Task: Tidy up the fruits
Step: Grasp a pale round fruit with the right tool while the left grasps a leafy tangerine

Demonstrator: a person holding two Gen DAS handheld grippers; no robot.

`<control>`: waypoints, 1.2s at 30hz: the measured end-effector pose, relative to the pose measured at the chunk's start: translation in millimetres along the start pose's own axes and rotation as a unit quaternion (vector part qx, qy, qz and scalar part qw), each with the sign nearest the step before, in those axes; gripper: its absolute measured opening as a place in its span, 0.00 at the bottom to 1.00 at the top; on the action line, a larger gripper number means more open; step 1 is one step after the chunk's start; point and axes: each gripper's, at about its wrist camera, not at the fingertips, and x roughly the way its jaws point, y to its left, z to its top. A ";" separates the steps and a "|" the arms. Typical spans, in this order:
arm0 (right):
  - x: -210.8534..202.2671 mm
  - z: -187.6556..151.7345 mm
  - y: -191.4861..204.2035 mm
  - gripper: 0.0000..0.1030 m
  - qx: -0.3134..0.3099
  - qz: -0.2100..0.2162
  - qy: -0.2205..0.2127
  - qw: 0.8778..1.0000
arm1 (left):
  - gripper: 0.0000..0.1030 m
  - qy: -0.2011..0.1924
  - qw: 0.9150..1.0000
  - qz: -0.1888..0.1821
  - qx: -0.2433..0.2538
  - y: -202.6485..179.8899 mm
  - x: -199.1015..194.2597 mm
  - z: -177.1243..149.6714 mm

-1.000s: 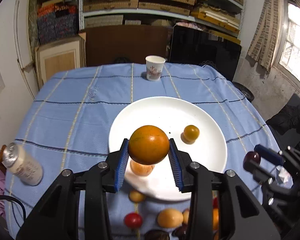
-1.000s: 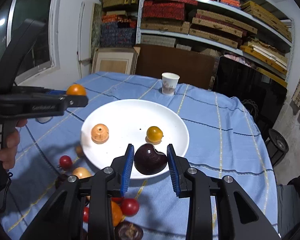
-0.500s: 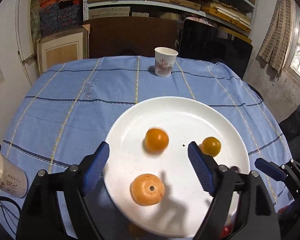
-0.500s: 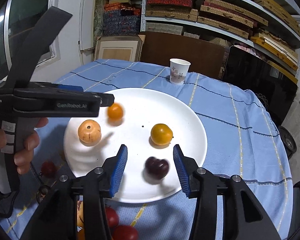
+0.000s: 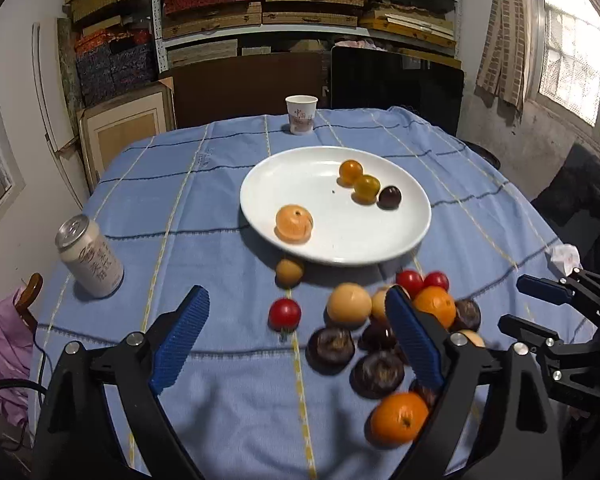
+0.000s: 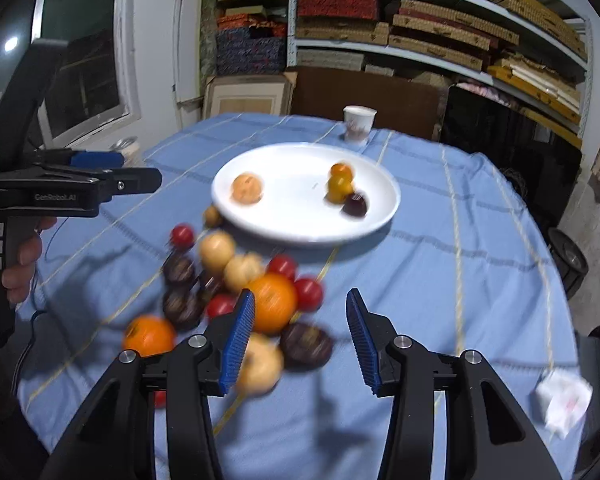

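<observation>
A white plate (image 5: 300, 184) (image 6: 292, 224) holds a pale orange fruit (image 5: 294, 222), two small orange fruits (image 5: 350, 171) (image 5: 366, 188) and a dark plum (image 5: 389, 197). A pile of loose fruit lies in front of it: red tomatoes (image 5: 285, 313), oranges (image 5: 399, 417) (image 6: 274, 302), tan fruits (image 5: 348, 303) and dark wrinkled fruits (image 5: 331, 345). My left gripper (image 5: 298, 332) is open and empty above the pile's left side. My right gripper (image 6: 300, 338) is open and empty over the pile's right side.
A drink can (image 5: 90, 256) stands at the table's left. A paper cup (image 5: 301, 114) stands behind the plate. A crumpled paper (image 6: 562, 398) lies at the right edge. The table has a blue checked cloth (image 5: 204, 184). Shelves and boards stand behind.
Both grippers let go of their fruit onto the plate, the orange fruit from the left and the plum from the right, then drew back toward the loose pile with jaws open.
</observation>
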 end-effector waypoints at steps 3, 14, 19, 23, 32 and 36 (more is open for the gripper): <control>-0.2 -17.5 12.6 0.46 0.018 -0.016 -0.005 1.000 | 0.87 0.010 1.000 -0.008 -0.022 4.1 -16.8 -33.7; 42.6 -21.0 21.7 0.46 0.062 -0.037 0.048 0.996 | 0.87 0.046 0.997 -0.010 -0.067 16.4 -26.8 -91.6; 49.7 -19.3 22.9 0.44 0.070 -0.043 0.061 0.995 | 0.87 0.048 0.997 -0.019 -0.060 8.7 -25.1 -92.1; 50.0 -20.2 20.8 0.42 0.072 -0.038 0.070 0.994 | 0.87 0.050 0.998 -0.016 -0.043 -0.9 -21.7 -91.8; -3.9 -52.4 19.2 0.42 0.057 -0.015 0.012 0.998 | 0.87 0.041 0.999 -0.013 0.012 -29.0 -16.8 -78.9; -29.4 -68.6 27.4 0.42 0.027 -0.014 -0.001 1.000 | 0.87 0.046 0.998 -0.015 0.043 -53.9 -2.8 -76.0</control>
